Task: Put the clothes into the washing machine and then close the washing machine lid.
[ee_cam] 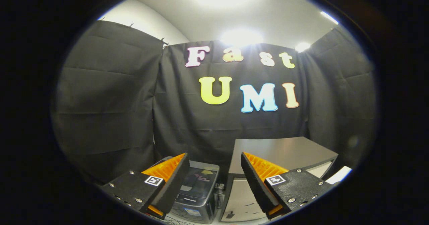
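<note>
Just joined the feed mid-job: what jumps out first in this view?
The gripper catches the eye first: its orange-and-black jaws stand wide open with nothing between them. Beyond the left one, low down, sits the small grey washing machine with its dark glossy lid lying flat. Beside it, beyond the right one, stands a grey cabinet against the black cloth wall.

Gripper [214, 159] fingers spread wide apart, nothing between them, held well above the floor. Washing machine [197, 191] sits below and beyond the fingers, just ahead of the left finger [164, 184], lid down; cabinet [285, 151] stands immediately right of it, behind the right finger [264, 184], small gap between the two units. Cloth wall [134, 101] runs close behind both and wraps round on left and right.
</note>
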`<state>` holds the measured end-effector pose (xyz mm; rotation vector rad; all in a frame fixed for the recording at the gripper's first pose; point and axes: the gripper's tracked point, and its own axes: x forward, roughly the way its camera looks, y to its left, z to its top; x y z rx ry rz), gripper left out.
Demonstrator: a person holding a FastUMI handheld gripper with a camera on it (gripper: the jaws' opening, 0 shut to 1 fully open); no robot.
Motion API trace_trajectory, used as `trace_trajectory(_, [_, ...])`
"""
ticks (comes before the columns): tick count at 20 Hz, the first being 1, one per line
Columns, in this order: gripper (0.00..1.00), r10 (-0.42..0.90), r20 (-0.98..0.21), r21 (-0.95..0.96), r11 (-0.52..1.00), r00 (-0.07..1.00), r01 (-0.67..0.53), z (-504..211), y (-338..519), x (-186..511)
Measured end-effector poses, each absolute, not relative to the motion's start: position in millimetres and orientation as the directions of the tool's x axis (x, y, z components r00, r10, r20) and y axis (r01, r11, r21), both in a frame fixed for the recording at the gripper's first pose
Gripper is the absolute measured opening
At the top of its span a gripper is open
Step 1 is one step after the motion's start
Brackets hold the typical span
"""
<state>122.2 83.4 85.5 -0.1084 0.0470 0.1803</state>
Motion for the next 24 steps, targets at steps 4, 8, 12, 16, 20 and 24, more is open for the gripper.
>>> trace_trajectory(4, [0.95, 0.134, -0.050, -0.077, 0.987, 0.990, -0.137, 88.6, 48.2, 99.2])
trace_trajectory(8, [0.95, 0.094, -0.060, -0.074, 0.992, 0.994, -0.099, 84.5, 20.1, 84.1])
trace_trajectory(12, [0.95, 0.068, -0.051, -0.073, 0.995, 0.996, -0.072, 86.7, 3.4, 67.3])
trace_trajectory(16, [0.95, 0.070, -0.048, -0.076, 0.994, 0.996, -0.073, 85.2, -1.7, 57.2])
trace_trajectory(20, [0.95, 0.072, -0.047, -0.061, 0.995, 0.996, -0.075, 85.2, -2.0, 51.0])
trace_trajectory(24, [0.95, 0.078, -0.037, -0.067, 0.994, 0.996, -0.080, 90.2, -3.7, 46.3])
